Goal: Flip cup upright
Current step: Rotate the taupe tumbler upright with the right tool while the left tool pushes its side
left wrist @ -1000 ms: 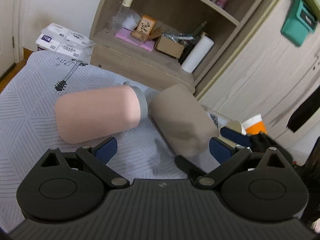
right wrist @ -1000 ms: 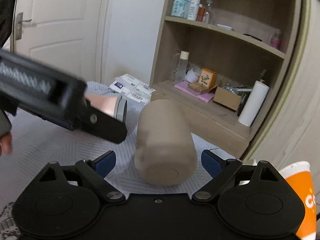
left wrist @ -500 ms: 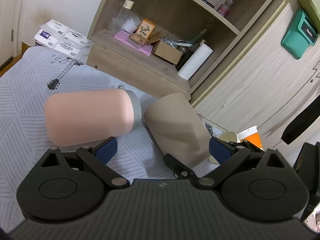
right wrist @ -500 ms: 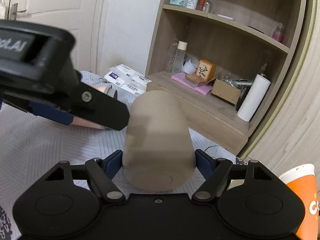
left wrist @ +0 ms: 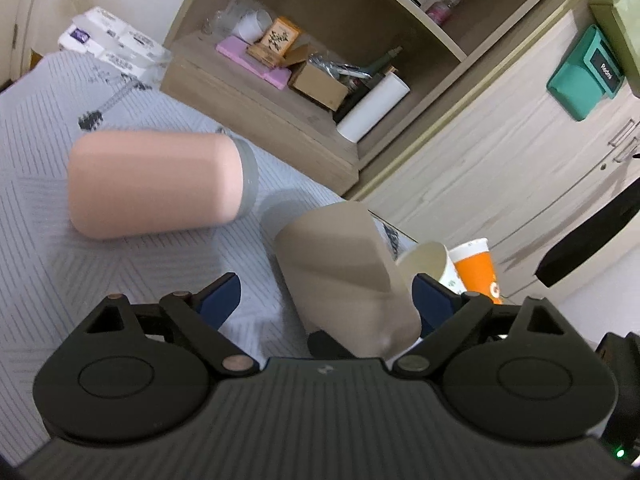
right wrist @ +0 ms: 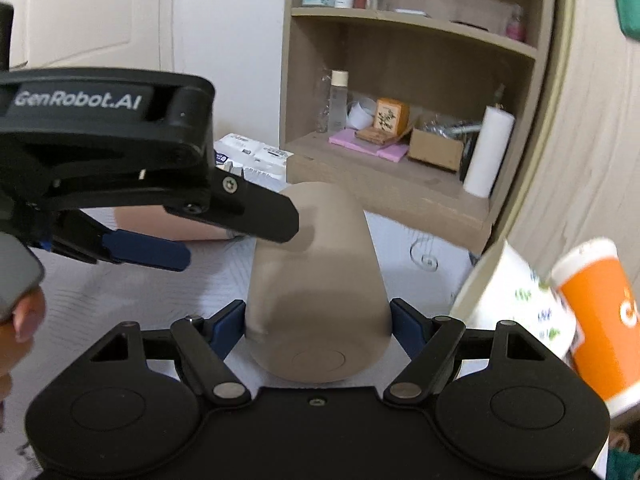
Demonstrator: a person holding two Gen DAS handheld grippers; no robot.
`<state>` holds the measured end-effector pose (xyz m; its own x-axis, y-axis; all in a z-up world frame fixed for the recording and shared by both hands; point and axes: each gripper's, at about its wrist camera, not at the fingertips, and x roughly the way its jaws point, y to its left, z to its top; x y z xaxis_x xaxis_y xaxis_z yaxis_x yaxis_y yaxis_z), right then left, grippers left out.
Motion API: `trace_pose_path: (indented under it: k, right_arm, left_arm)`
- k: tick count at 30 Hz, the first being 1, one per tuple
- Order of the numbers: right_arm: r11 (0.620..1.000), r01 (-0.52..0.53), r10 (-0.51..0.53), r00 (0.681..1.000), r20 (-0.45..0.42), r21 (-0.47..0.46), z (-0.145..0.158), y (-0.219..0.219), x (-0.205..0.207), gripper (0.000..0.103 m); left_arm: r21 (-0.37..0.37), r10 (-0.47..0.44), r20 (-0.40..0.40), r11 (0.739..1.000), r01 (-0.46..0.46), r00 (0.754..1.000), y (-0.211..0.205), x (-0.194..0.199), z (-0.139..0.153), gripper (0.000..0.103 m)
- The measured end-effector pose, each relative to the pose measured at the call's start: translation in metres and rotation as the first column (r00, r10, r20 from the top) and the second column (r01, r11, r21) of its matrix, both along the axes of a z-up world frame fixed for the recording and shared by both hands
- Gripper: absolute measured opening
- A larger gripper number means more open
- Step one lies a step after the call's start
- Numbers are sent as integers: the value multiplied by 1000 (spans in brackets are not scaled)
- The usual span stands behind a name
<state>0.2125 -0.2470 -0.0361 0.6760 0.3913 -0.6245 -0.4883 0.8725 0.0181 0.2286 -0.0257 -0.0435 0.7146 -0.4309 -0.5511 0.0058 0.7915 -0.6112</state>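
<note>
A beige tumbler cup lies on its side on the grey patterned cloth. My right gripper is shut on it near its base, a blue pad pressing each side, the base facing the camera. It also shows in the left wrist view, tilted, with its base near the camera. My left gripper is open and empty just above and left of the cup. Its fingers cross over the cup in the right wrist view. A pink tumbler with a grey lid lies on its side further left.
An orange paper cup and a white patterned paper cup stand at the right. A wooden shelf unit with bottles, boxes and a paper roll stands behind. Tissue packs lie at the back left.
My right gripper has moved forward and shut on the beige cup. The cup has shifted right and tilted in the left wrist view. My left gripper has risen and stayed open.
</note>
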Motion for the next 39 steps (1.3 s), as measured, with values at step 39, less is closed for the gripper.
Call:
trace_pose_path:
  k: [39]
  right_arm:
    - [985,-51,125,867,-483,163,22,-12,20,85]
  left_arm:
    - [-189,-219,-78,961,202,973,26,-24,-26,67]
